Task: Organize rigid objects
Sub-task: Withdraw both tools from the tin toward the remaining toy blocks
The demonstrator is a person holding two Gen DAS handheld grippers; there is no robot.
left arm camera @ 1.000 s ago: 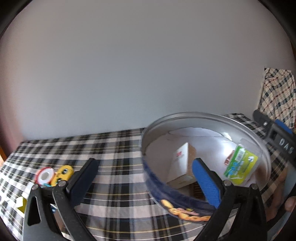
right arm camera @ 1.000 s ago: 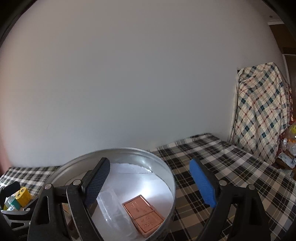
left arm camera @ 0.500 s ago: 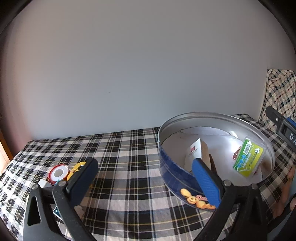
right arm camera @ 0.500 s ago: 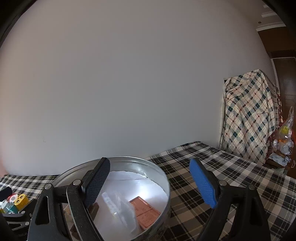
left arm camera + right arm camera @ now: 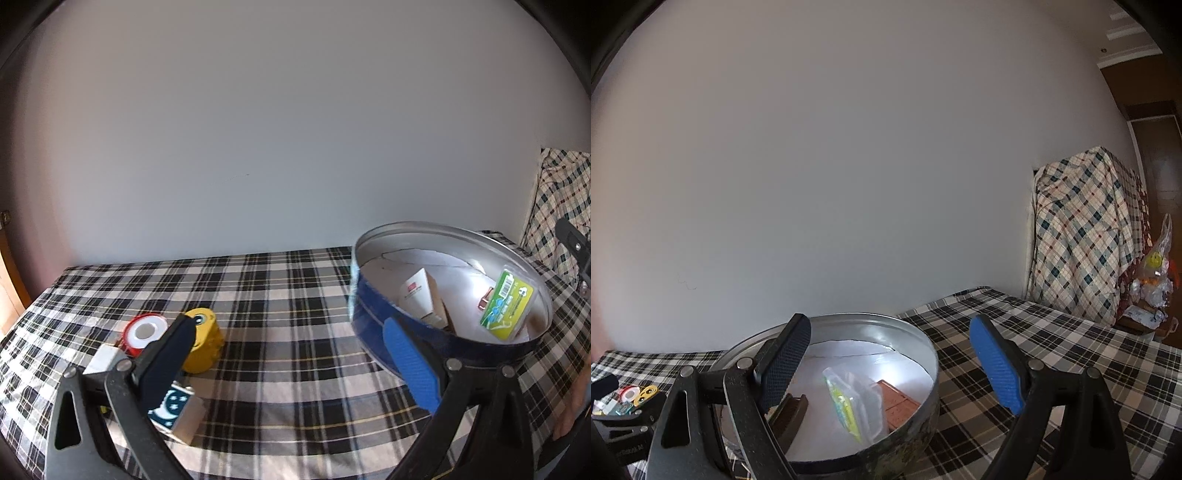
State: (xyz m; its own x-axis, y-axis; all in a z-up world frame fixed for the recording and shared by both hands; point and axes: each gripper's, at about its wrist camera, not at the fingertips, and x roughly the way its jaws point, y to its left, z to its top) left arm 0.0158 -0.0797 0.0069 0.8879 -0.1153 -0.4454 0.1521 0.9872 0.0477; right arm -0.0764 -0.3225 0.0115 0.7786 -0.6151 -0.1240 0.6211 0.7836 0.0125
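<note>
A round blue cookie tin (image 5: 373, 310) stands on the checked tablecloth; it also shows in the right wrist view (image 5: 923, 354). Inside lie a white box (image 5: 417, 295), a green-labelled plastic case (image 5: 508, 310), a red-brown flat pack (image 5: 897, 402) and a dark brown piece (image 5: 790, 413). Left of the tin sit a yellow toy (image 5: 205, 339), a red-and-white tape roll (image 5: 142, 332), a white block (image 5: 101, 360) and a blue star-printed box (image 5: 177, 410). My left gripper (image 5: 288, 354) is open and empty, between the loose items and the tin. My right gripper (image 5: 890, 365) is open and empty over the tin.
The table (image 5: 280, 295) is covered in black-and-white checked cloth and meets a plain white wall. A plaid-draped piece of furniture (image 5: 1082, 236) stands at the right, with a plastic bag of items (image 5: 1154, 273) beside it.
My left gripper has swung left and back; the tin slid right in its view and the loose items came closer. My right gripper has risen a little above the tin.
</note>
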